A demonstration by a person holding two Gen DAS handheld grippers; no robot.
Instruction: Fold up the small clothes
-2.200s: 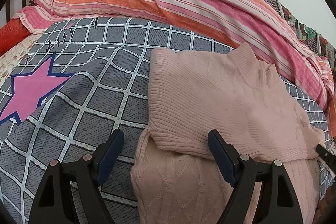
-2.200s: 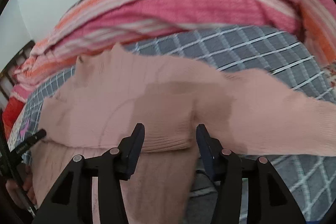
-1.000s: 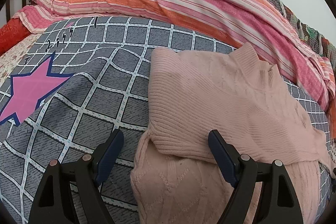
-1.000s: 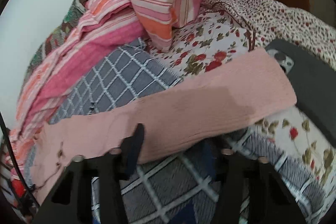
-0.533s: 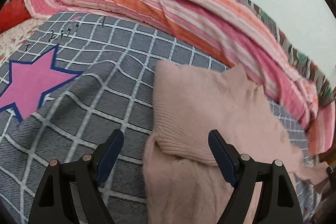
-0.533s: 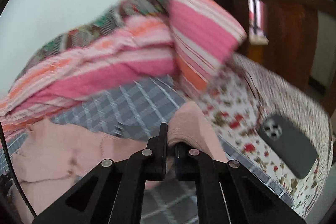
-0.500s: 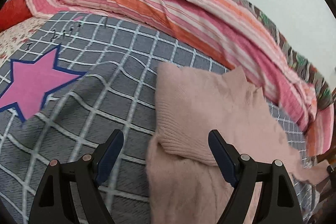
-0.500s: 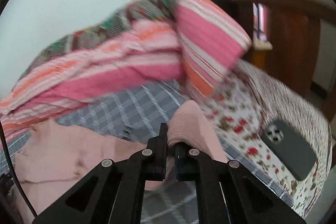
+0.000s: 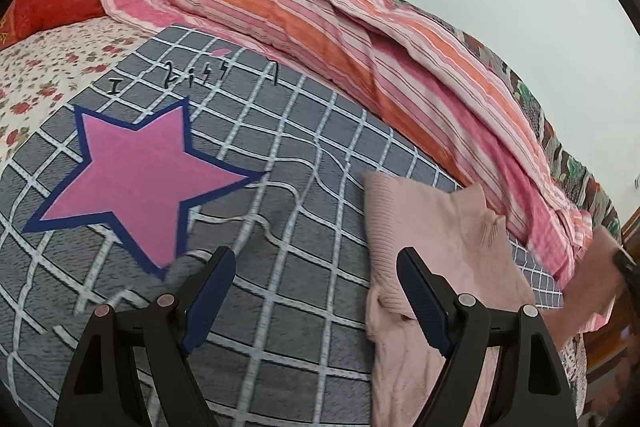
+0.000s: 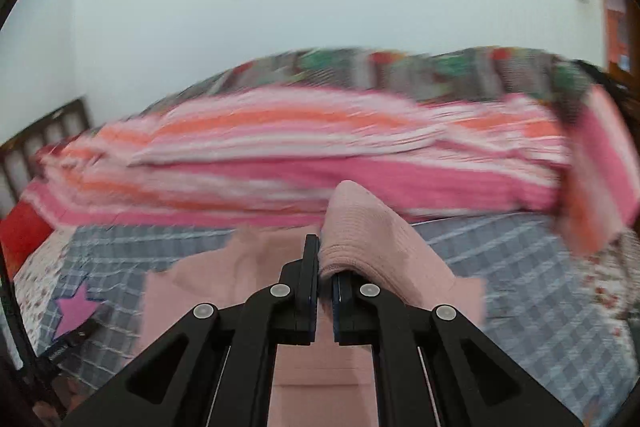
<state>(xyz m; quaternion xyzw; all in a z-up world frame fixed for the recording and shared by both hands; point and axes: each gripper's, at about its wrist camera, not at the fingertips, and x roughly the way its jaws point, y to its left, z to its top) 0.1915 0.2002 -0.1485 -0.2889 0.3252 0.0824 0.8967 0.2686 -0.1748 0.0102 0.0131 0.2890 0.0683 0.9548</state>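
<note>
on the grey checked bedspread (image 9: 304,211) lies the pale pink knitted sweater (image 9: 440,235); right gripper (image 10: 325,263), now clenched on its sleeve (image 10: 372,239), has lifted it inward for folding; left gripper (image 9: 316,299) hovers released.

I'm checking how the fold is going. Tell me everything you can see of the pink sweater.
The sweater is pale pink ribbed knit with a short stand-up collar and a patterned knit lower down. It lies partly folded on the grey checked blanket, its upper part doubled over the body. One sleeve is lifted off the bed, its end pinched in the shut right hand-held gripper. The open left hand-held gripper hangs beside the sweater's edge without gripping it.
</note>
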